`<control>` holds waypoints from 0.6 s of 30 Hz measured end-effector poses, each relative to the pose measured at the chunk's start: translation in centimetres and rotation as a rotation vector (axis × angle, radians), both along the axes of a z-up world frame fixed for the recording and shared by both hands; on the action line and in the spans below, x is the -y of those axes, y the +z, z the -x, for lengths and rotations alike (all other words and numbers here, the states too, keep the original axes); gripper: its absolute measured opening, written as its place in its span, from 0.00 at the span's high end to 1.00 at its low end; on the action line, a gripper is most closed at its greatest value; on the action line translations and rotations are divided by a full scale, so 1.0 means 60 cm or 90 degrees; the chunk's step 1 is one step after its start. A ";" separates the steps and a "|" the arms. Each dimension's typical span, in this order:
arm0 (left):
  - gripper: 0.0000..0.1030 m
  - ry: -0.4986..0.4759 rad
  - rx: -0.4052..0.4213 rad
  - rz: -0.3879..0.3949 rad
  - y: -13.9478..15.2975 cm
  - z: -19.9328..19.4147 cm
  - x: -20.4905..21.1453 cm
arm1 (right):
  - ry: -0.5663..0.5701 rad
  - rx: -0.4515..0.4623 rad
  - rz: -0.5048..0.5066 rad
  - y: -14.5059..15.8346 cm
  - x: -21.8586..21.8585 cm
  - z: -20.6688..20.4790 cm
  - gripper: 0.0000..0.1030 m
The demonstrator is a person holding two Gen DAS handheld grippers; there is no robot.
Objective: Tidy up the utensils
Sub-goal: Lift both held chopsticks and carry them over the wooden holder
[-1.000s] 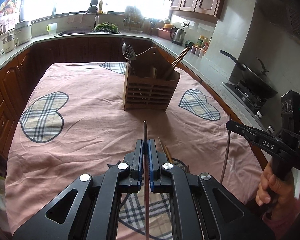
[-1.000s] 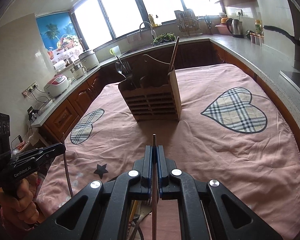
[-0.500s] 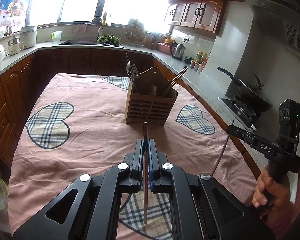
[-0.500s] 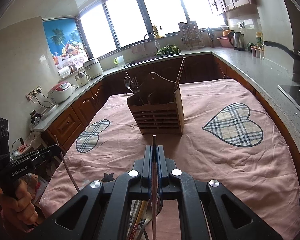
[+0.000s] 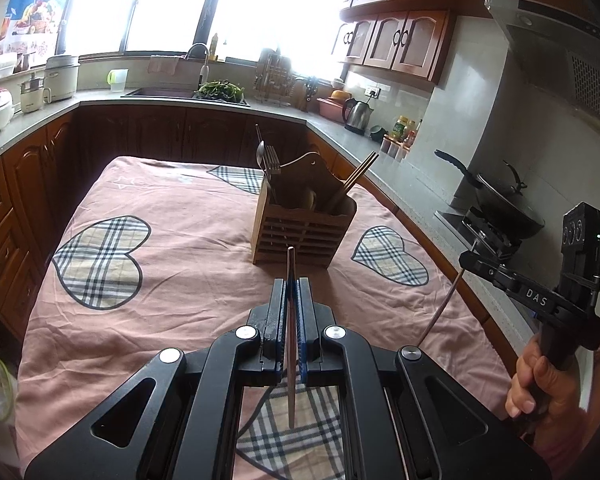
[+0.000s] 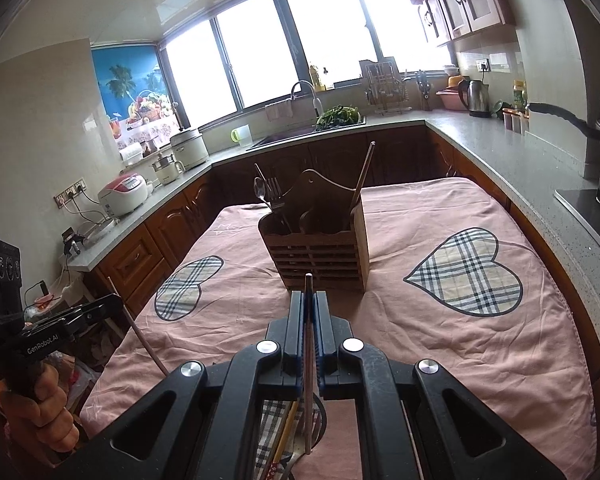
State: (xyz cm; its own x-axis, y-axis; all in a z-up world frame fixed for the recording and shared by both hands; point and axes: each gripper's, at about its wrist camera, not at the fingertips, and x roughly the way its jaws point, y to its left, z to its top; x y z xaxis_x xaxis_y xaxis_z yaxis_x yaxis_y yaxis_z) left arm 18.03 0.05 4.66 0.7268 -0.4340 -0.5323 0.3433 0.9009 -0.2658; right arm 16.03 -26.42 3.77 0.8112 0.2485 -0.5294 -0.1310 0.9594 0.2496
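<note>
Your left gripper (image 5: 291, 280) pinched one chopstick (image 5: 291, 320), right gripper (image 6: 309, 300) another (image 6: 308, 360); wooden holder (image 5: 300, 232) stood ahead, apart.

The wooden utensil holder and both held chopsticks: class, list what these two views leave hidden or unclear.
- Wooden utensil holder: both views, walls hide its dividers and the stored utensils' lower ends.
- Left chopstick: left wrist view, closed pads cover its middle.
- Utensils on the cloth: right wrist view, right gripper body hides most.
</note>
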 end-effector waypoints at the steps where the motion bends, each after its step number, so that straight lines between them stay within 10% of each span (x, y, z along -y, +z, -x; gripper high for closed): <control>1: 0.96 0.001 0.001 0.001 0.002 -0.001 -0.001 | 0.000 0.002 0.000 0.002 0.000 -0.001 0.96; 18: 0.97 0.017 0.039 0.023 0.046 -0.057 0.003 | -0.006 0.038 -0.010 0.039 0.011 -0.048 0.96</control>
State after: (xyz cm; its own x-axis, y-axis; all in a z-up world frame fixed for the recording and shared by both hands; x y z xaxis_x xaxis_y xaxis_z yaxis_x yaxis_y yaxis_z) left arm 21.42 -0.14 7.41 0.7698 -0.4314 -0.4704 0.3354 0.9004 -0.2770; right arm 18.94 -27.05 6.08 0.8436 0.2486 -0.4760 -0.1376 0.9569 0.2559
